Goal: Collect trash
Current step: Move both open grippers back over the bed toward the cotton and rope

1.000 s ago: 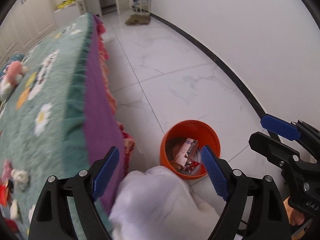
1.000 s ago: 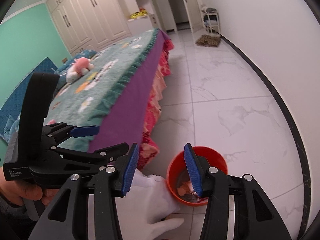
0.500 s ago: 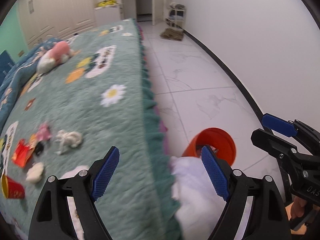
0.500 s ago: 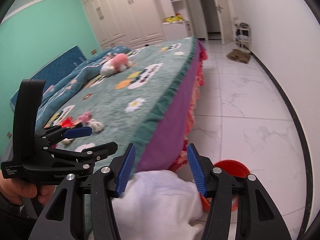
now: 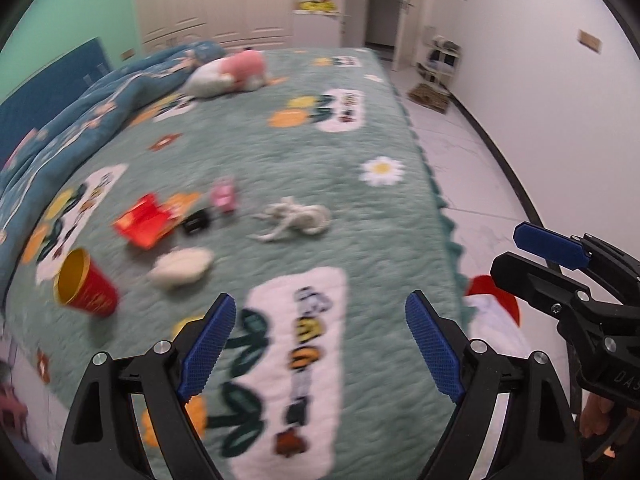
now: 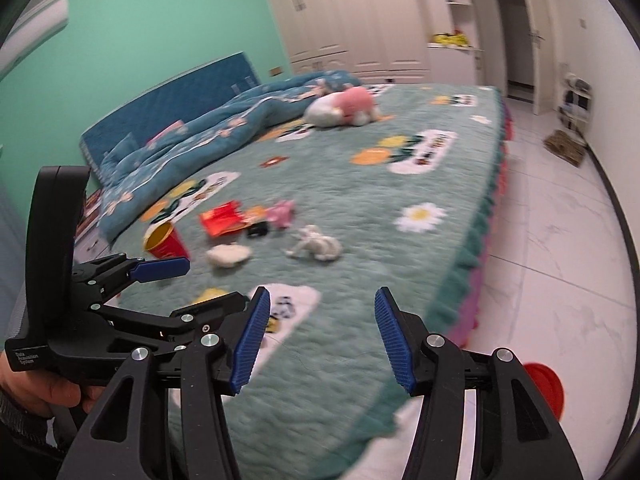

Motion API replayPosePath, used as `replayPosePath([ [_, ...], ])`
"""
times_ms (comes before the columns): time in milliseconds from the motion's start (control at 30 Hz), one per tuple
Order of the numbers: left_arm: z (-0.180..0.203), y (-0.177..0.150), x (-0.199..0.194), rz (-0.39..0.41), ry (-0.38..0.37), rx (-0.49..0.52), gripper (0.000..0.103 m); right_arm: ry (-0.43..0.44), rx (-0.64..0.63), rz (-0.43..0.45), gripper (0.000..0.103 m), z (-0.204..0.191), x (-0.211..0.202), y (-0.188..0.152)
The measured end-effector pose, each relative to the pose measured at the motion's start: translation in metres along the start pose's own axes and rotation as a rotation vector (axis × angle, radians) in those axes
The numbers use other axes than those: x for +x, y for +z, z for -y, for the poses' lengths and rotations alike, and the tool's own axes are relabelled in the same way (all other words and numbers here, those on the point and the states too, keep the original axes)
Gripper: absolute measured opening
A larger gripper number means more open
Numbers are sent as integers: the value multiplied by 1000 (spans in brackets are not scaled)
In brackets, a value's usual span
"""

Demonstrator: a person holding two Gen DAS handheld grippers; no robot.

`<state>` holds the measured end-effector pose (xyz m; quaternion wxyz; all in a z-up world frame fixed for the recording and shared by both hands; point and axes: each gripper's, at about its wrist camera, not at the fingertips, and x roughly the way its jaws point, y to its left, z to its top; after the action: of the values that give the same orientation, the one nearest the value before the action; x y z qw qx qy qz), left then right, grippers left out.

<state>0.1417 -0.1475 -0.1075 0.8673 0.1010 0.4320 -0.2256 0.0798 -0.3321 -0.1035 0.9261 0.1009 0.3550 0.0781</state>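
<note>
Trash lies on the green bedspread: a red paper cup on its side, a red wrapper, a pink packet, a small black item, a white tissue wad and a twisted white tissue. The same items show in the right wrist view, with the cup and twisted tissue. The orange bin stands on the floor beside the bed, also in the right wrist view. My left gripper is open and empty over the bed. My right gripper is open and empty.
A pink and white plush toy and a blue quilt lie at the far end of the bed. White tiled floor runs along the bed's right side to a doorway. Something white lies by the bin.
Both grippers have swung up and left from the bin on the floor to face the bed top. The trash on the bedspread has come into view.
</note>
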Motion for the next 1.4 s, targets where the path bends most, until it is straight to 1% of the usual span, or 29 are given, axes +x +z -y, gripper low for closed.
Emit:
replayPosePath([
  [100,-28,-8,-6,3,30,-48,86,30,-40,-19,55,-24,17,8],
  [267,-68,-17,-5,-11,55,-125,86,68,-89,-54,55,-56,47,17],
  [333,-79,-19,-4,-20,67,-146,86,79,-99,-68,55,-63,56,20],
  [467,-96,-17,3,-29,67,-170,86,86,-113,-84,55,-73,73,28],
  [700,-111,-5,25,-56,63,-196,86,82,-107,-114,55,-63,104,44],
  [967,-127,8,61,-106,72,-232,86,102,-109,-157,55,-49,140,55],
  [1167,-132,17,89,-141,72,-236,86,104,-103,-187,55,-40,167,60],
  [1400,-142,22,121,-184,79,-244,86,110,-92,-200,55,-31,190,65],
])
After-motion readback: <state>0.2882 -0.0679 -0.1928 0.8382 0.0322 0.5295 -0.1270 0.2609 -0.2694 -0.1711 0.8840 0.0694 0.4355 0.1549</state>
